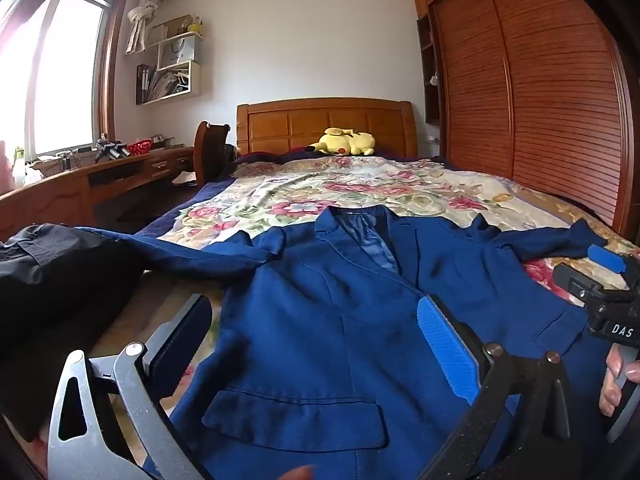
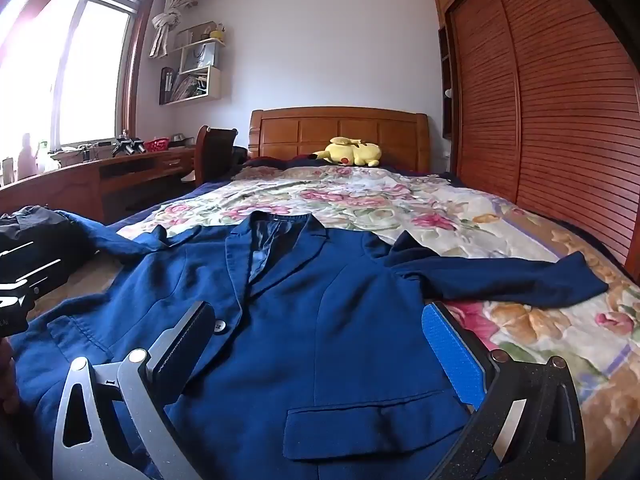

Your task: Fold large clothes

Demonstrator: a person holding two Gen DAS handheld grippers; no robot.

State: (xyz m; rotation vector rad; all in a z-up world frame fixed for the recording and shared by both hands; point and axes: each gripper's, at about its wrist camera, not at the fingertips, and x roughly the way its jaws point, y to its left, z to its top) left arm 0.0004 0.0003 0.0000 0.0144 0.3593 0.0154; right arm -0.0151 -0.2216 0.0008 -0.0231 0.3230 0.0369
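Note:
A dark blue blazer (image 1: 340,312) (image 2: 304,308) lies face up and spread flat on the flowered bedspread, collar toward the headboard, both sleeves stretched out to the sides. My left gripper (image 1: 320,340) hovers open above its left front panel, near a flap pocket (image 1: 296,412). My right gripper (image 2: 324,348) hovers open above the right front panel, close to the other flap pocket (image 2: 376,428). Nothing is between either pair of fingers. The right gripper also shows at the right edge of the left wrist view, held by a hand (image 1: 612,380).
A black garment (image 1: 52,280) is heaped at the bed's left edge. A yellow plush toy (image 1: 344,142) rests by the wooden headboard (image 1: 324,120). A slatted wardrobe (image 1: 540,100) runs along the right; a desk (image 1: 100,176) and chair stand at left.

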